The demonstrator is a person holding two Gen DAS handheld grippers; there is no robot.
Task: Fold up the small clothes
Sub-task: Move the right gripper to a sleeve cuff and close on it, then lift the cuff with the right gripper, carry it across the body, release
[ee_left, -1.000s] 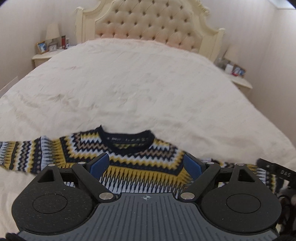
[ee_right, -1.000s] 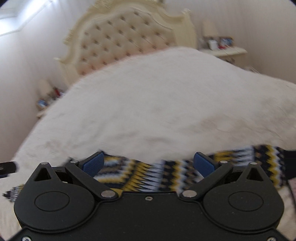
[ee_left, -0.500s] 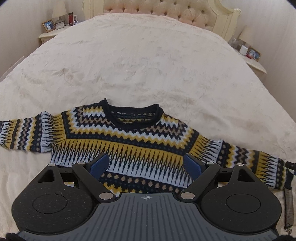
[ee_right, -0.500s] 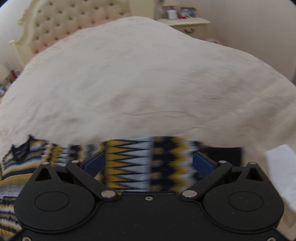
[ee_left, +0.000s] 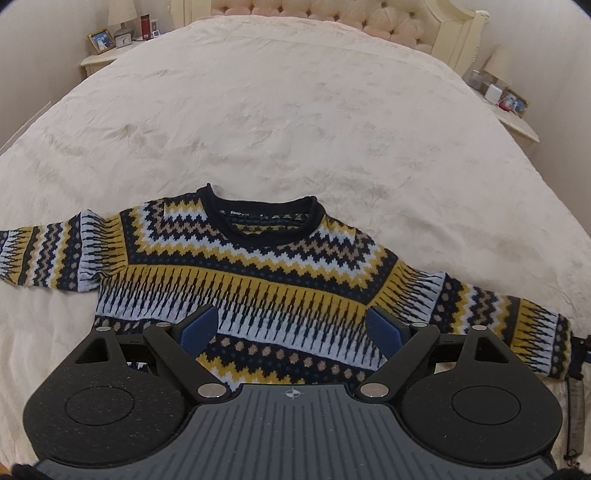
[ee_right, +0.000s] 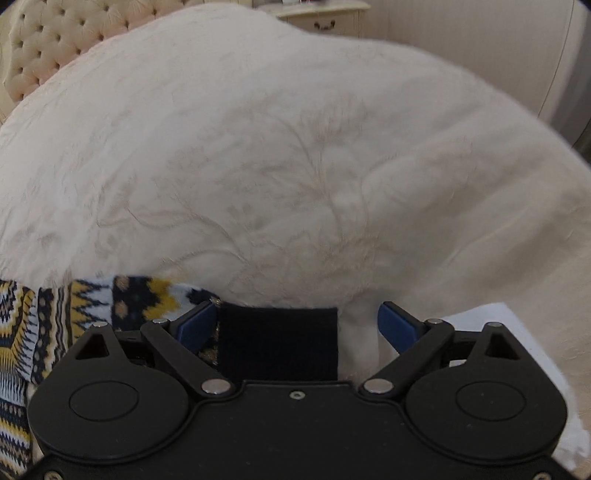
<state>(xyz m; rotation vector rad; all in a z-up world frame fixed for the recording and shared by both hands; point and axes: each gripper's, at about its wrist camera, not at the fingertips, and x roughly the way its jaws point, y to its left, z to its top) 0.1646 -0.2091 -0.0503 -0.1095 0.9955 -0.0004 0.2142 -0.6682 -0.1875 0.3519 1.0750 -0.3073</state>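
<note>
Basically unstarted: sweater (ee_left: 258,280) lies flat and unfolded on the bed (ee_left: 295,122), sleeves spread out to both sides.
Left gripper (ee_left: 291,332) hovers wide open over the lower body, holding nothing; right gripper (ee_right: 295,326), jaws wide, straddles the dark cuff (ee_right: 277,343) without pinching. Every fold remains.

I see open cream bedspread (ee_left: 295,122) all the way to the tufted headboard (ee_left: 369,18), so there is plenty of passing room beyond the sweater (ee_left: 251,273). The sweater lies flat with both sleeves spread wide (low, nothing to catch on). Clutter sits only on the nightstands (ee_left: 107,55) at the far corners. A white folded cloth (ee_right: 517,350) lies near the right sleeve's cuff (ee_right: 277,343).
</note>
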